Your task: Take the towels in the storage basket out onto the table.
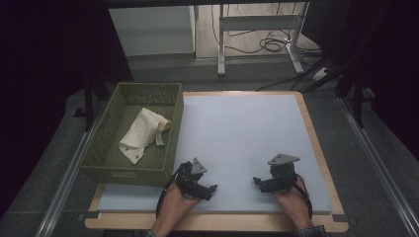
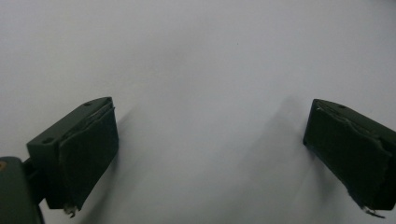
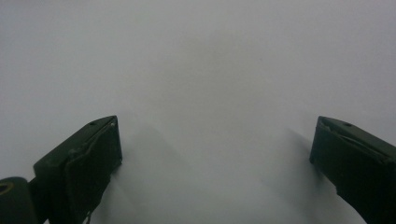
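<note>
High view, cloth (image 1: 143,133) in basket (image 1: 106,143), far-left of left gripper (image 1: 210,190)

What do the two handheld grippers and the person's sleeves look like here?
Both the left gripper and the right gripper are black, each topped by a grey three-cornered plate, with dark blocky jaws and a black cable trailing back. A dark checked cuff shows at the right wrist.

forearms: cut off by the bottom edge of the high view, past the wrists.
left gripper (image 1: 210,190): its lower body is hidden under the hand.
right gripper (image 1: 258,182): its rear is covered by the hand.
basket (image 1: 101,148): the cloth (image 1: 142,133) hides part of the floor; the cloth's small tag is too small to read.
gripper views: outer jaws run off the frame; the mat (image 1: 237,133) looks hazy.
surroundings: too dark to tell.
</note>
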